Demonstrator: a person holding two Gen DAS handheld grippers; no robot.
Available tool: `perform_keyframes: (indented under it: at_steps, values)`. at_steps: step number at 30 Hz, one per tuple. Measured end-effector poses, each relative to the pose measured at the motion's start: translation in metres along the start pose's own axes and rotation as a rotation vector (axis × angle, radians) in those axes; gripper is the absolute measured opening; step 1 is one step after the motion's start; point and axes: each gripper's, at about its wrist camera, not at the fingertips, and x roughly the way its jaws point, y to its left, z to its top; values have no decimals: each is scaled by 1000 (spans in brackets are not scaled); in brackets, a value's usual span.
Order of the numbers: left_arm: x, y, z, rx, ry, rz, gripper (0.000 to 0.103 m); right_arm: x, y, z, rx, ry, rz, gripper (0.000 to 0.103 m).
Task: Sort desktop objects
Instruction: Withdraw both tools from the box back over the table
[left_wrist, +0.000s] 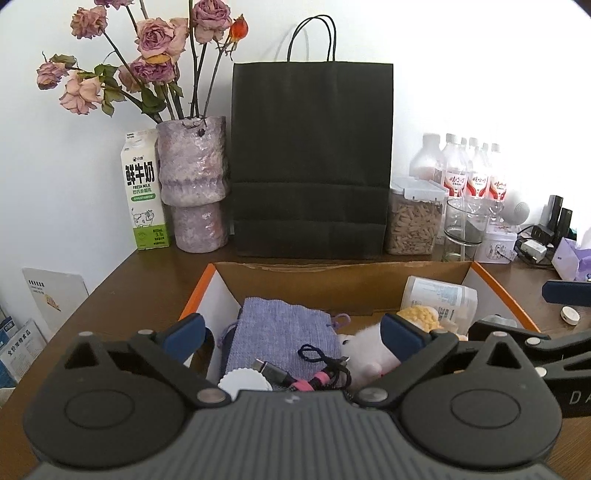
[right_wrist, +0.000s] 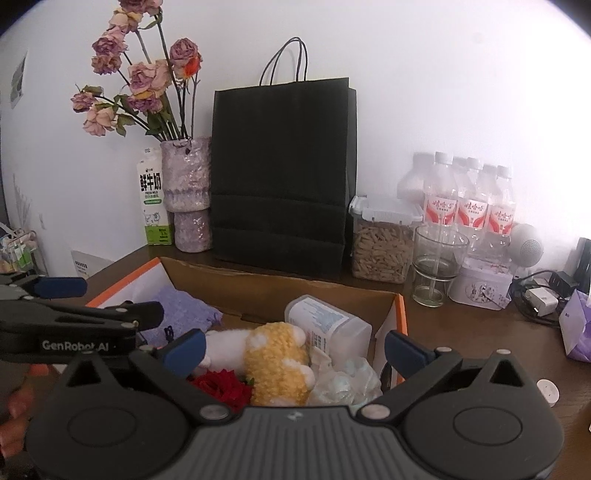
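— Cardboard, orange along the rim: that's the box (left_wrist: 343, 284) we see on the brown desk (left_wrist: 122, 280), in front of the black paper bag (left_wrist: 312, 158).

— And our grippers?

— We have the left gripper (left_wrist: 295, 336) spread wide with nothing between its blue pads (left_wrist: 190, 330), hanging over the near edge of the box. The right gripper (right_wrist: 293, 349) is just as wide and empty, over the box's right part.

— What do we find inside?

— On the left a lilac knitted pouch (left_wrist: 284, 332), with a cable (left_wrist: 280, 374) and a white scalloped disc (left_wrist: 243, 382) lying at its near end. Beside them a white plush toy (left_wrist: 364, 354). Further right we see a yellow knitted toy (right_wrist: 277, 363), a red fabric rose (right_wrist: 221, 387) touching it, a crumpled clear wrapper (right_wrist: 343, 384), and a white plastic bottle (right_wrist: 328, 325) lying on its side.

— Anything outside the box?

— One small white round cap (right_wrist: 548, 393) on the desk, right of the box. Behind stand a milk carton (left_wrist: 144, 192) and a vase of dried roses (left_wrist: 195, 184).
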Motion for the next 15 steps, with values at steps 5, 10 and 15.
perform_keyframes:
  at_steps: [5,10,15]
  values:
    - [-10,5,6,-15,-16,9,103,-6,5,2,-5,-5,-9,103]
    - [-28,5,9,2,-36,18,103,-18,11,3,-6,-13,-11,103]
    - [-53,10,9,1,-60,17,103,-39,18,3,5,-27,-6,103]
